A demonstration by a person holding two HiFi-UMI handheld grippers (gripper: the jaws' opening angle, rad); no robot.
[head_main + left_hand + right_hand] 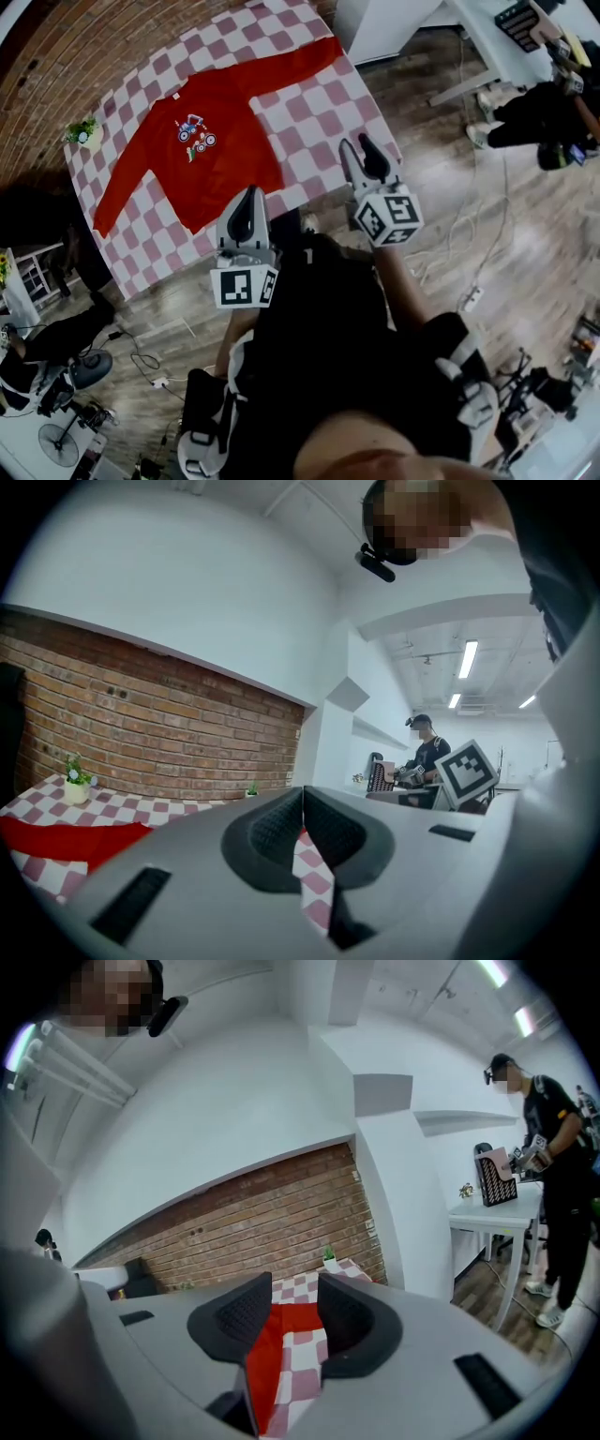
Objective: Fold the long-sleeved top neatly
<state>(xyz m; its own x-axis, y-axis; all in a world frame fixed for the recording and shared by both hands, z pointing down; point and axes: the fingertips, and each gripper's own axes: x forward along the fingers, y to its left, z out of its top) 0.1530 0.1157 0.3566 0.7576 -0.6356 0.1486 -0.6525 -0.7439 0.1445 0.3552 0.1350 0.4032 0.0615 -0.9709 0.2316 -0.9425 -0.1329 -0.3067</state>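
A red long-sleeved top [220,141] with a printed motif on the chest lies flat, sleeves spread, on a table with a pink-and-white checked cloth [323,103]. My left gripper [248,199] hovers at the table's near edge by the top's hem, jaws shut with nothing between them. In the left gripper view the left gripper [303,803] shows pads pressed together, the red top [66,841] off to its left. My right gripper [361,148] is over the cloth's near right side, open and empty. The right gripper [294,1299] frames the red top [281,1330] ahead.
A small potted plant [84,131] stands on the table's far left corner. A brick wall [141,733] runs behind the table. White desks [394,23] and another person [553,1147] are to the right. Cables [469,225] lie on the wooden floor.
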